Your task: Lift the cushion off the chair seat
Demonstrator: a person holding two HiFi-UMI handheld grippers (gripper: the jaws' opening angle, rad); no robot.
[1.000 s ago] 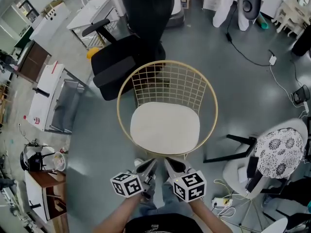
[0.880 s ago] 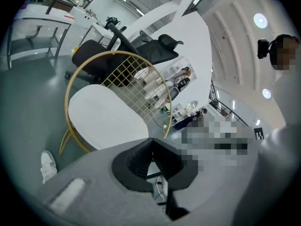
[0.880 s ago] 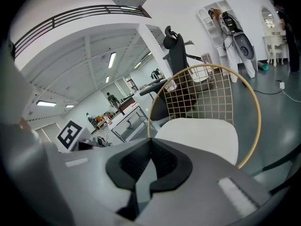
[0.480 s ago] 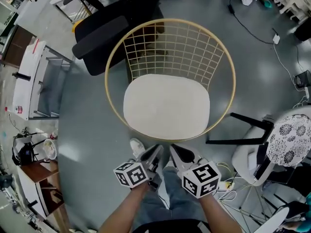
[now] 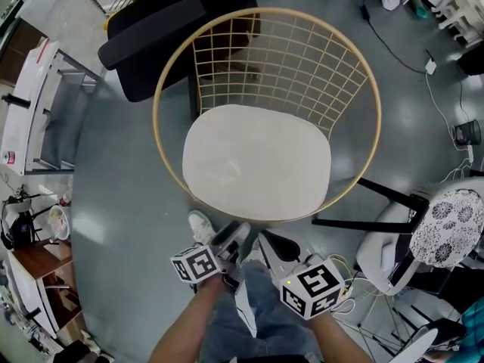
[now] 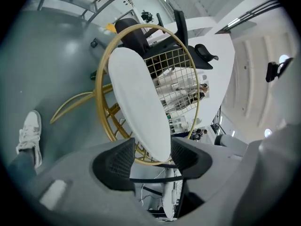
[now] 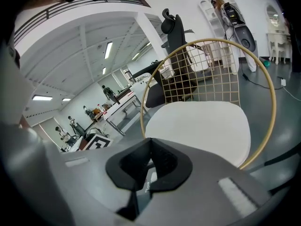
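A white cushion (image 5: 257, 161) lies flat on the seat of a round gold wire chair (image 5: 355, 59). Both grippers hover just short of the chair's front rim, side by side. My left gripper (image 5: 233, 234) is rolled on its side and its jaws are opening. In the left gripper view the cushion (image 6: 136, 98) has its near edge lined up with the gap of the left gripper (image 6: 153, 155), and the pads do not press on it. My right gripper (image 5: 269, 242) points at the cushion (image 7: 197, 124); in its own view the right gripper (image 7: 149, 163) has its jaws together and empty.
A black office chair (image 5: 151, 36) stands behind the wire chair. A white table (image 5: 23, 104) is at the left. A chair with a patterned seat (image 5: 446, 233) and black legs (image 5: 378, 203) sits at the right. Cables (image 5: 393, 44) trail over the grey floor. A shoe (image 5: 200, 224) is beside the left gripper.
Both grippers have sunk toward the chair's front rim and the chair fills more of the view. The left gripper has rolled and its jaws have spread apart.
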